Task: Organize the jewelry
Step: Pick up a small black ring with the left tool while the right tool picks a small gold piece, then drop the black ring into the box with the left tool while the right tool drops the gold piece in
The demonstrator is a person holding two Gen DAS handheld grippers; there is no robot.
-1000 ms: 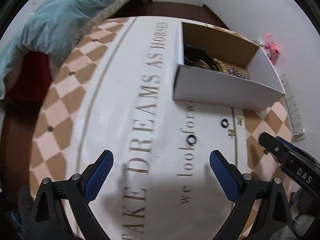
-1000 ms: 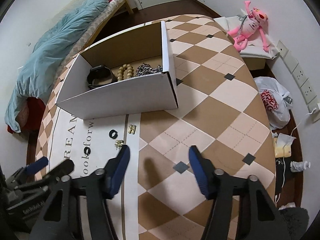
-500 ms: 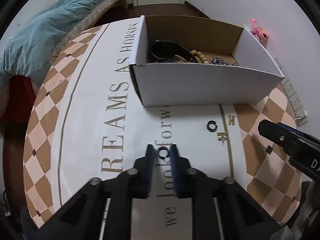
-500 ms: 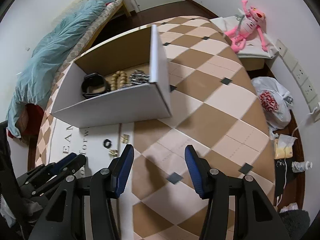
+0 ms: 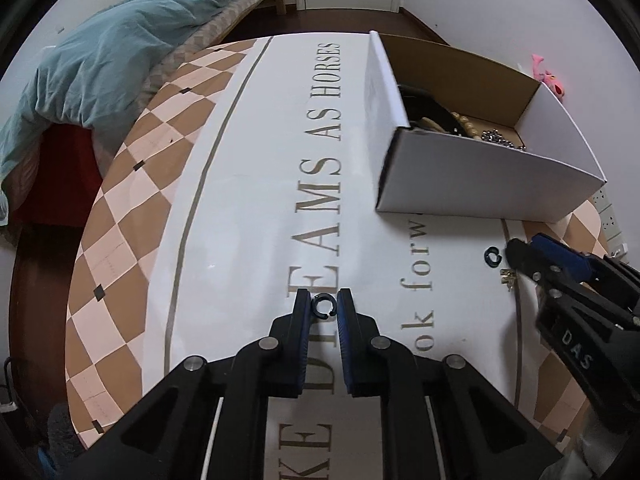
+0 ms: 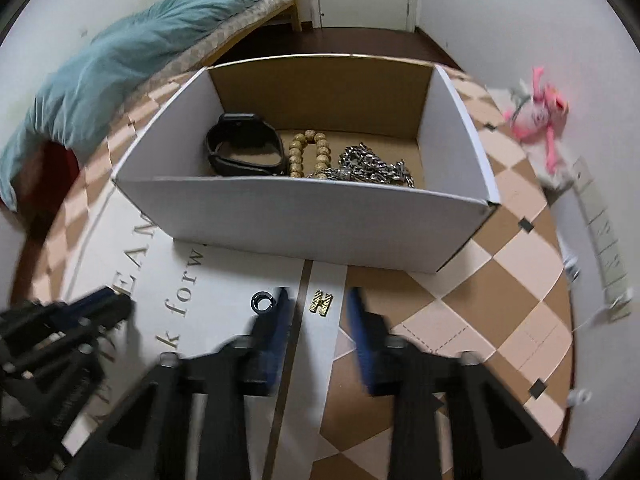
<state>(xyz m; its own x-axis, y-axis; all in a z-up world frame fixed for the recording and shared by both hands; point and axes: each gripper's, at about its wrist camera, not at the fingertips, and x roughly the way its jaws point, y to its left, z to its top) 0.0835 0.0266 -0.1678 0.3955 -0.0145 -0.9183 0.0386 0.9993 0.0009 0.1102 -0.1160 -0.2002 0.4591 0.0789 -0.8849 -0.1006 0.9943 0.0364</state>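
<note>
My left gripper (image 5: 323, 307) is shut on a small black open ring (image 5: 322, 306) held between its blue pads, above the printed tablecloth. My right gripper (image 6: 318, 310) is open, its fingers either side of a small gold earring (image 6: 321, 302) on the cloth; it also shows in the left wrist view (image 5: 532, 254). A second black ring (image 6: 262, 302) lies just left of the right gripper's left finger, and also shows in the left wrist view (image 5: 493, 256). The white cardboard box (image 6: 320, 220) behind holds a black watch (image 6: 244, 150), a wooden bead bracelet (image 6: 308, 152) and a silver chain (image 6: 376, 168).
The round table carries a white printed runner (image 5: 280, 200) over a brown checked cloth (image 6: 500, 280). A bed with a teal duvet (image 5: 120, 48) stands at the left. A pink plush toy (image 6: 540, 108) lies at the right, by wall sockets (image 6: 600, 240).
My left gripper shut on the black ring and has lifted it off the cloth. My right gripper moved forward and left to straddle the gold earring.
</note>
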